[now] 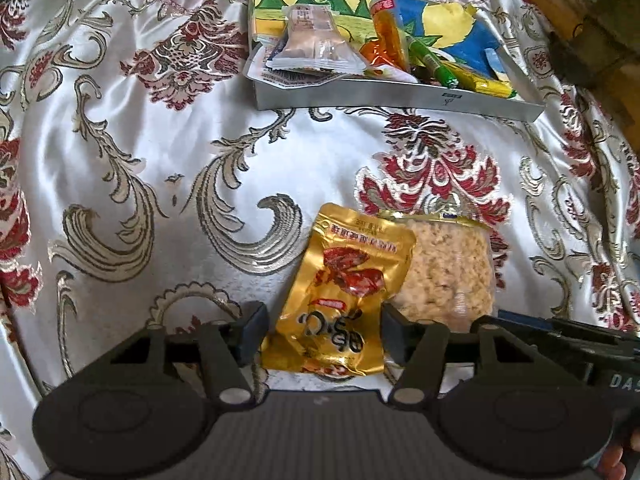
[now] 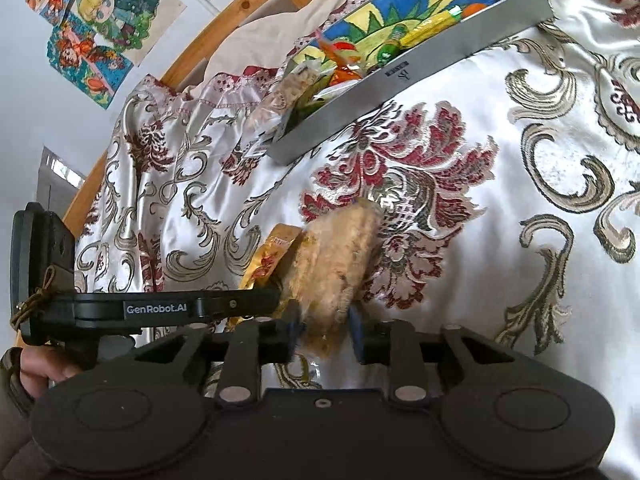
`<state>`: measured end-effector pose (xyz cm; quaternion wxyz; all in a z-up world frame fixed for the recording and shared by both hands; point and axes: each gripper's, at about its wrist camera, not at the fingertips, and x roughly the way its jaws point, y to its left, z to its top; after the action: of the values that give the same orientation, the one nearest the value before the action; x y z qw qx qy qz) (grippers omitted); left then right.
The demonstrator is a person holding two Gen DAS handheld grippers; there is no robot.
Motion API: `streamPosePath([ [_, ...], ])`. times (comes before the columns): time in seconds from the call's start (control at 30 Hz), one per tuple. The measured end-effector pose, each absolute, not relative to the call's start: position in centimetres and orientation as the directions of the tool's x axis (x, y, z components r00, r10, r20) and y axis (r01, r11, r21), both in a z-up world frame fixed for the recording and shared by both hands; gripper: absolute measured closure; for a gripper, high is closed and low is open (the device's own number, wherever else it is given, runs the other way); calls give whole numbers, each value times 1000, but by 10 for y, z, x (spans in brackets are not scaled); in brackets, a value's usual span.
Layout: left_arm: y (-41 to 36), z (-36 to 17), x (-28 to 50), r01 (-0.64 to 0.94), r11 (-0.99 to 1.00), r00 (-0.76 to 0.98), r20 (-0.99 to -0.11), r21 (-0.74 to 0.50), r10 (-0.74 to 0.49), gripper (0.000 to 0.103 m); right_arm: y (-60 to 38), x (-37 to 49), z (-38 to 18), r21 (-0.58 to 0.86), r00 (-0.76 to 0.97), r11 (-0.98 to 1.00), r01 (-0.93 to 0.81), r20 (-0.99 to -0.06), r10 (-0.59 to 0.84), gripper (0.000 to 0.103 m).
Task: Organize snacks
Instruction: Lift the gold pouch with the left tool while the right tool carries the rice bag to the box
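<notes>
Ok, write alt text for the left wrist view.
The left claw straddles a gold snack pouch lying on a satin floral cloth, beside a clear pack of puffed rice. Beyond, a shallow grey tray holds assorted wrapped snacks.

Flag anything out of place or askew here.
Two snacks lie outside the box, on the cloth: a gold pouch and a rice cake pack. In the box, wrappers are heaped at one end, some overhanging the rim.

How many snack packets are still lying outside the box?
2. A gold pouch lies on the cloth between the left claw's fingers, and a clear bag of pale puffed snack sits right beside it, between the right claw's fingers.
</notes>
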<state>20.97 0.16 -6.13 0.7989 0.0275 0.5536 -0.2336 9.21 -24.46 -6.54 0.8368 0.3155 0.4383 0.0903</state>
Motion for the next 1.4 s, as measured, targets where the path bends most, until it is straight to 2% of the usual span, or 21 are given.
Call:
streamPosePath([
  [0.07,-1,-64,211,417,884,276,-897,-212,-345,23,-247,93,-70,614,612,778,134,-668,423,53],
  [0.17,-7,-66,213,447,876,283,-899,-183,-333,18,-250,98,-78,635,620,757,150,-657,429,45],
  [0.2,-9,-67,214,457,873,285,-902,-170,-325,17,-252,100,-79,646,625,749,150,-649,435,40],
  [0.3,-14,-70,213,485,864,295,-905,-133,-305,14,-252,110,-84,654,628,743,141,-639,444,35],
  [0.43,-20,-74,211,532,843,304,-913,-74,-273,13,-252,119,-92,677,621,724,132,-626,472,33],
  [0.47,-22,-75,210,543,838,307,-914,-61,-265,14,-252,120,-92,678,621,723,131,-625,474,34],
  [0.5,-23,-75,208,550,834,310,-916,-47,-256,15,-252,120,-92,677,620,725,128,-625,474,39],
  [0.53,-25,-75,207,555,831,316,-917,-30,-244,18,-251,120,-91,670,621,731,129,-630,467,45],
  [0.57,-26,-75,206,559,829,323,-917,-15,-234,21,-250,119,-90,655,622,743,136,-640,450,58],
  [0.6,-26,-74,206,561,828,326,-917,-8,-230,23,-250,118,-90,647,621,749,141,-647,442,61],
  [0.77,-20,-69,210,544,838,310,-917,-45,-251,35,-256,115,-84,706,629,696,133,-602,491,61],
  [0.9,-19,-69,212,538,841,305,-917,-56,-257,40,-255,114,-78,750,633,657,76,-545,550,61],
  [1.03,-19,-70,212,541,839,305,-917,-56,-258,43,-248,120,-87,745,598,663,68,-563,571,62],
  [1.1,-19,-69,212,538,841,305,-916,-59,-260,45,-244,120,-92,719,591,690,80,-592,548,70],
  [1.2,-17,-68,213,525,848,301,-917,-70,-262,47,-244,117,-89,711,608,700,70,-586,535,78],
  [1.4,-14,-65,214,490,866,285,-920,-100,-268,50,-243,108,-76,653,645,754,71,-606,465,81],
])
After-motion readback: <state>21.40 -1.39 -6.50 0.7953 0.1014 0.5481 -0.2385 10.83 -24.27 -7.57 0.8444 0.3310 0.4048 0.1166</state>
